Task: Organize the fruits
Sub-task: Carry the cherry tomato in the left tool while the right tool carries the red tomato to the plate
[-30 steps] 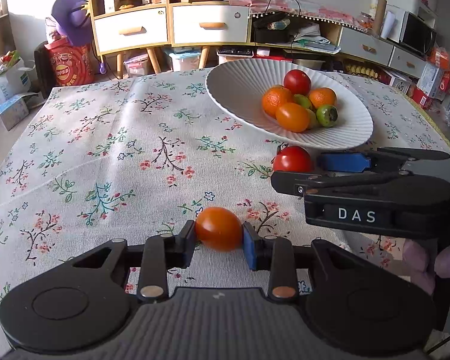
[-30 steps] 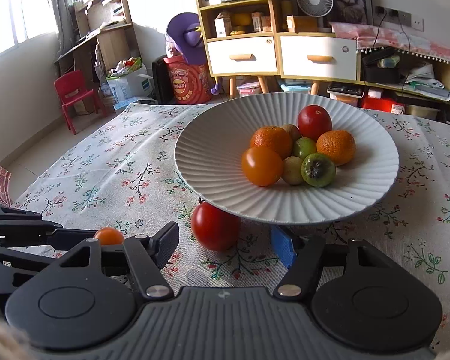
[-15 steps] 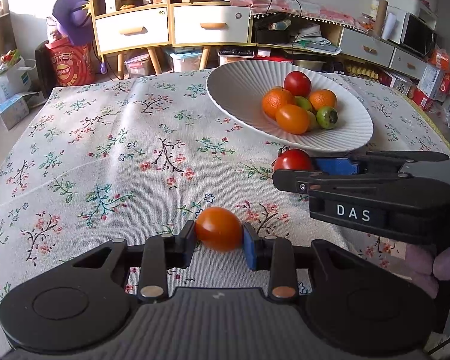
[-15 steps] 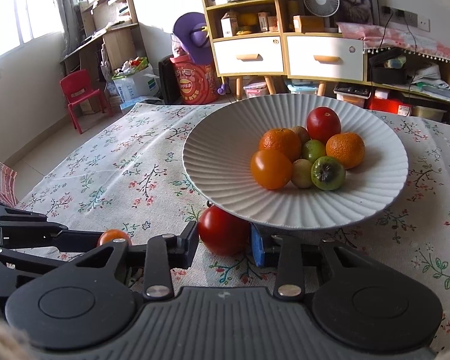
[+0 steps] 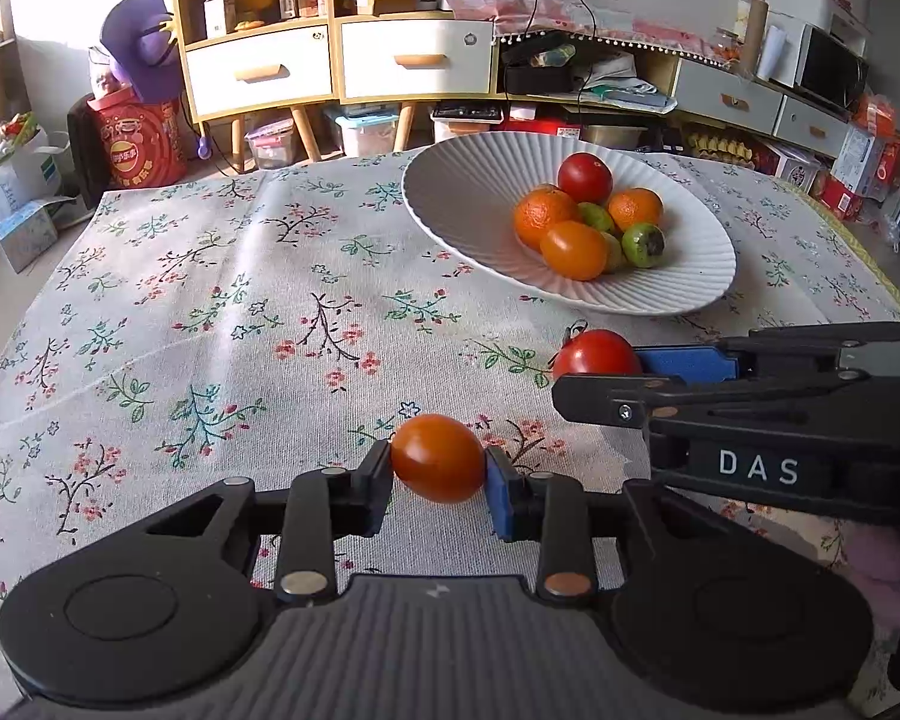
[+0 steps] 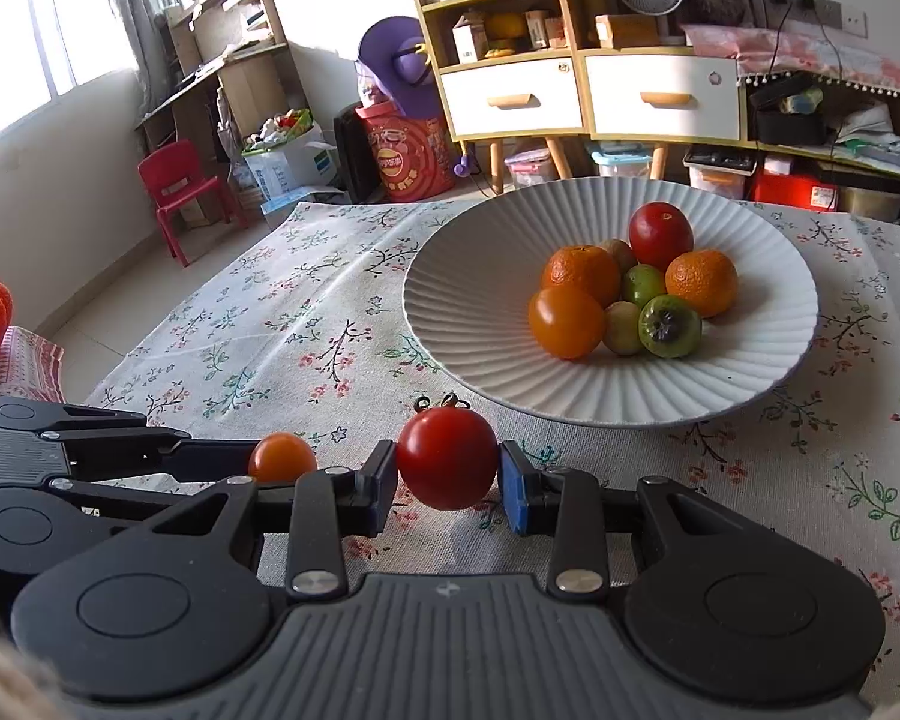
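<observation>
My left gripper is shut on an orange tomato, held just above the floral tablecloth. My right gripper is shut on a red tomato, lifted a little off the cloth in front of the white ribbed plate. The plate holds several fruits: a red tomato, two mandarins, an orange tomato and small green fruits. In the left wrist view the right gripper shows at the right with the red tomato. The left gripper's orange tomato also shows in the right wrist view.
The table is covered by a floral tablecloth. Beyond its far edge stand a wooden drawer cabinet, boxes and a red drum. A red child's chair stands on the floor at the left.
My right gripper closed on the red tomato beside the plate and lifted it slightly off the cloth. My left gripper kept hold of the orange tomato and stayed almost still.
</observation>
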Demonstrator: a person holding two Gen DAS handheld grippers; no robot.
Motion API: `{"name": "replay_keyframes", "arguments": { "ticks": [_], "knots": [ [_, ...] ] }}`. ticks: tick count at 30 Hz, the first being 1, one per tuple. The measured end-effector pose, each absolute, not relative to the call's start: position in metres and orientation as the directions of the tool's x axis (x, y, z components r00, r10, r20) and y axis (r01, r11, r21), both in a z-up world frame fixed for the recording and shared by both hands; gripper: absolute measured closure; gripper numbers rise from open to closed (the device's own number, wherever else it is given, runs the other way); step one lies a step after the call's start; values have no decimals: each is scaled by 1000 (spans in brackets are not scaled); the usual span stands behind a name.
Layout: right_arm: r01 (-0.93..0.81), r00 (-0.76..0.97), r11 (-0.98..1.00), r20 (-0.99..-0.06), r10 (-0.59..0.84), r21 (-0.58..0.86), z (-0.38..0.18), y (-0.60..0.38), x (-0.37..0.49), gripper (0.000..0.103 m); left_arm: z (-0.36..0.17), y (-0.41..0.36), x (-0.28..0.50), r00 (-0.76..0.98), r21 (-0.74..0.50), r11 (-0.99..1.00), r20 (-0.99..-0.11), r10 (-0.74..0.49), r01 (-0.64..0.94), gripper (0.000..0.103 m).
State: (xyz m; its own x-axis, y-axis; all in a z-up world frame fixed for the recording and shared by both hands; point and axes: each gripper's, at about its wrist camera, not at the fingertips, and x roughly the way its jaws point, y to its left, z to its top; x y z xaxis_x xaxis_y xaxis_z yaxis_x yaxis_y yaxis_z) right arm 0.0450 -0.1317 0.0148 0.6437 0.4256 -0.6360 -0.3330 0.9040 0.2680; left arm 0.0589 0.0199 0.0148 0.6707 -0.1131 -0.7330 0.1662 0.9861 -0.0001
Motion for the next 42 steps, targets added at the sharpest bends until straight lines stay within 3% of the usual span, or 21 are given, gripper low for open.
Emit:
{"name": "replay_keyframes", "arguments": {
  "ticks": [9, 23, 42],
  "knots": [
    [-312, 616, 890, -642, 457, 333, 29, -143, 41, 70, 27, 19, 60, 691, -22, 986, -711, -130, 163, 77],
    [-271, 688, 918, -608, 396, 291, 53, -174, 49, 70, 44, 0, 64, 723, -111, 980, -663, -195, 163, 77],
    [-174, 681, 929, -642, 352, 325, 25, -210, 92, 70, 32, -49, 104, 717, -97, 953, -638, -280, 286, 77]
  ]
}}
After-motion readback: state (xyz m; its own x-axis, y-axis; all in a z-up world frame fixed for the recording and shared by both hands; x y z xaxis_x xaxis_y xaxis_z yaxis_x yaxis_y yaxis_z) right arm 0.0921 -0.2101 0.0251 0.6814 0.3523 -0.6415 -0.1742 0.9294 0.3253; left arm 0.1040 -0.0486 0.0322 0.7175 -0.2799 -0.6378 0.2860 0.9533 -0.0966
